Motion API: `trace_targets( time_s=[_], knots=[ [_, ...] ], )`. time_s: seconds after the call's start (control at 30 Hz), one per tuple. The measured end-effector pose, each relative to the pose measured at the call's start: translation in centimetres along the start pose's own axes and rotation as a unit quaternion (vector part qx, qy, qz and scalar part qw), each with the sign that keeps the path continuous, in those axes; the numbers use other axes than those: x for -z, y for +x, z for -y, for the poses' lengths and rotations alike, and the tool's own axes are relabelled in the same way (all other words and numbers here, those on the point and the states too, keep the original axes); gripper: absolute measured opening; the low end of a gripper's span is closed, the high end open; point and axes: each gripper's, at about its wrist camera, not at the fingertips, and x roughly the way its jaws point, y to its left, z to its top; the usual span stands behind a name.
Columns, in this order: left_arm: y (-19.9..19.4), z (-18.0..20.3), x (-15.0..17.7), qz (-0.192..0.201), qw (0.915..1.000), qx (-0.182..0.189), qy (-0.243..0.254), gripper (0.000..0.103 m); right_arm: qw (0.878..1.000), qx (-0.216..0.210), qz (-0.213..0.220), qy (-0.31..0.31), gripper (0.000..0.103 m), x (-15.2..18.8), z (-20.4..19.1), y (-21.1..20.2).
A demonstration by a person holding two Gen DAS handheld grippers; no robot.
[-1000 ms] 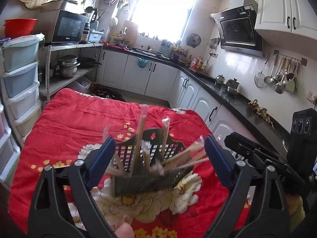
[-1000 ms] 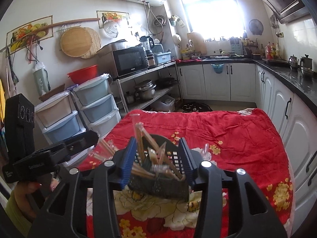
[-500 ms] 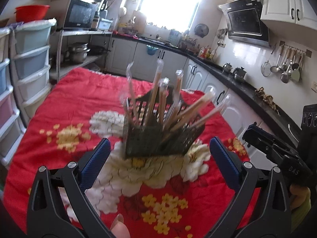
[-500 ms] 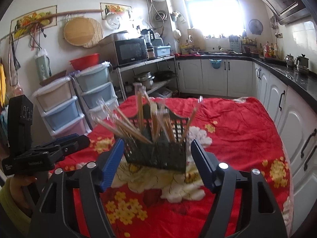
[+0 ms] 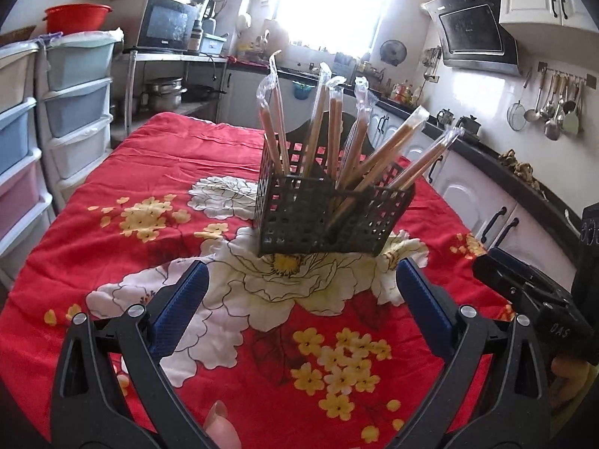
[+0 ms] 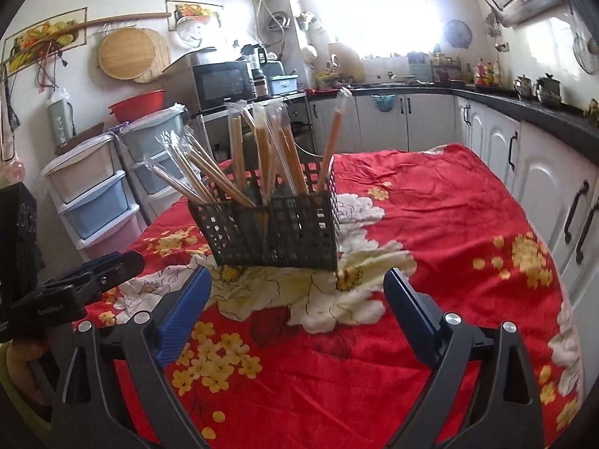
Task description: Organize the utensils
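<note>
A bright kitchen runs round the scene: white cabinets under a black worktop point(image 6: 531, 110), a sunlit window behind, and a black range hood point(image 5: 473, 35) high on the wall. A table covered by a red cloth printed with white and yellow flowers point(image 5: 157, 172) fills the middle. Beside it stand stacks of pastel plastic drawers point(image 6: 93, 202), with a black microwave point(image 6: 224, 84) on a metal shelf nearby, a red plastic basin point(image 6: 138, 104) and two round wooden boards point(image 6: 131, 54) on the wall. A row of metal ladles and strainers point(image 5: 550, 106) hangs from a rail.

Nothing stands between the tools and the dark green perforated plastic utensil basket point(image 5: 329, 213), which sits upright on the cloth on the large white flower print. It is split into compartments. From it rise pairs of wooden chopsticks in clear plastic sleeves point(image 5: 337, 127), about eight, some upright, some fanning out over the rim.

The left gripper point(image 5: 299, 307) hangs short of the basket with its blue-padded jaws spread wide, nothing between them. The right gripper point(image 6: 297, 308) is likewise apart from the basket; its jaws have just been opening and stand wide with only cloth showing between them. Each tool shows at the edge of the other's view.
</note>
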Motion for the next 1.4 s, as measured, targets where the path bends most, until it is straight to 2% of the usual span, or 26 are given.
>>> trace_targets(
  time_s=[0.07,0.3,0.67,0.87,1.4],
  knots=[
    [0.1,0.0,0.5,0.003,1.0000,-0.003,0.002,0.092,1.000,0.009,0.005,0.000,0.095,0.5,0.1,0.0],
    [0.2,0.3,1.7,0.025,0.9994,-0.017,0.015,0.092,0.999,0.025,0.036,-0.006,0.095,1.5,0.2,-0.3],
    [-1.1,0.3,2.2,0.087,0.9957,-0.019,0.026,0.092,0.990,0.052,0.125,-0.036,0.096,2.6,-0.4,-2.1],
    [-1.5,0.2,2.3,0.109,0.9936,-0.013,0.025,0.092,0.988,0.057,0.137,-0.047,0.097,3.1,-0.9,-2.3],
    [-2.0,0.5,2.5,0.120,0.9923,-0.010,0.028,0.092,0.987,0.062,0.139,-0.047,0.097,3.2,-1.1,-2.2]
  ],
)
